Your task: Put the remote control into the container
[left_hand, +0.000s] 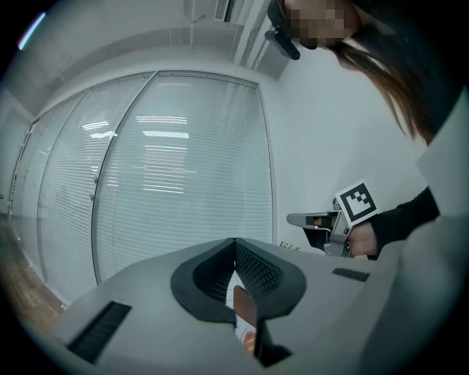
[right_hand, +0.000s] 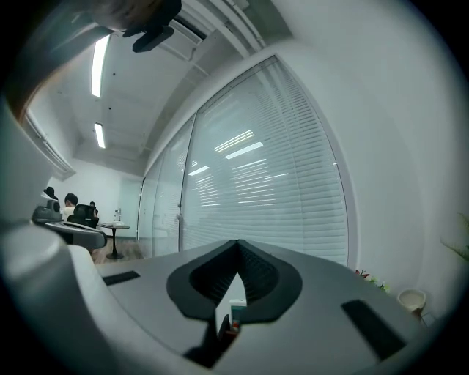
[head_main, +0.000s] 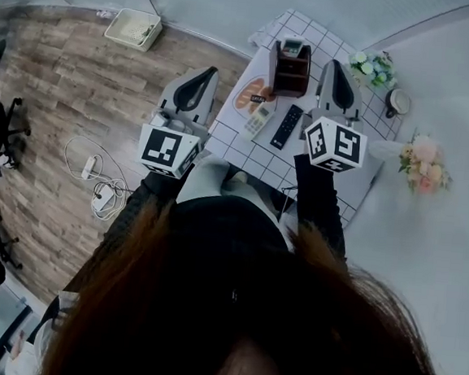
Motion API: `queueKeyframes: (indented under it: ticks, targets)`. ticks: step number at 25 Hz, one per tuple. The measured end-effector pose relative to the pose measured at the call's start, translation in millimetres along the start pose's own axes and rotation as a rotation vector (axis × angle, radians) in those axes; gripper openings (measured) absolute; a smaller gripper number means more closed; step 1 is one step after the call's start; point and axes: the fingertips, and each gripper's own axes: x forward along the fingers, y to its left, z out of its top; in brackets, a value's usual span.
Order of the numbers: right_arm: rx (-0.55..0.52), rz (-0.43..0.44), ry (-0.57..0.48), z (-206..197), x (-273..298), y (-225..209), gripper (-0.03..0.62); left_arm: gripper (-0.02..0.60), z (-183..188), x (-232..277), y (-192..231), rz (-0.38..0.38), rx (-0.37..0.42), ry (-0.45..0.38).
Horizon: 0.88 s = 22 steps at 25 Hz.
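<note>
A brown container [head_main: 290, 71] stands at the far end of the grid-cloth table [head_main: 336, 49], with a white remote [head_main: 292, 46] upright in it. A white remote [head_main: 259, 119] and a black remote [head_main: 287, 125] lie flat on the cloth in front of it. My left gripper [head_main: 205, 72] hovers left of the table edge, jaws together and empty, pointing level at the blinds [left_hand: 183, 168]. My right gripper [head_main: 335, 65] is raised right of the container, shut with nothing in it. Under its jaws in the right gripper view a white remote [right_hand: 236, 306] peeks out.
An orange disc [head_main: 249, 94] lies by the white remote. Flowers [head_main: 373, 68], a cup [head_main: 399, 101] and a pink bouquet [head_main: 420, 162] crowd the table's right side. On the wooden floor are a white basket [head_main: 134, 28] and a power strip with cables [head_main: 96, 179].
</note>
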Motion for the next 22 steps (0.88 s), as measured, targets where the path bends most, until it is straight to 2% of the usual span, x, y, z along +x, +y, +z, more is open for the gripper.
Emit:
queueKeyframes:
  ticks: [6, 13, 18, 22]
  targets:
    - [0.014, -0.014, 0.005, 6.1, -32.6, 8.5, 0.018, 0.008, -0.2, -5.8, -7.8, -0.020, 0.003, -0.001]
    - [0.044, -0.035, 0.039, -6.8, -67.3, 13.1, 0.018, 0.008, -7.4, -6.1, -17.4, -0.047, 0.000, 0.009]
    - [0.054, -0.047, 0.048, -9.4, -81.7, 14.0, 0.018, 0.008, -12.6, -3.9, -19.1, -0.056, -0.021, 0.016]
    - [0.060, -0.067, 0.047, -7.4, -89.6, 7.9, 0.018, 0.008, -13.1, 0.7, -20.1, -0.062, -0.008, 0.019]
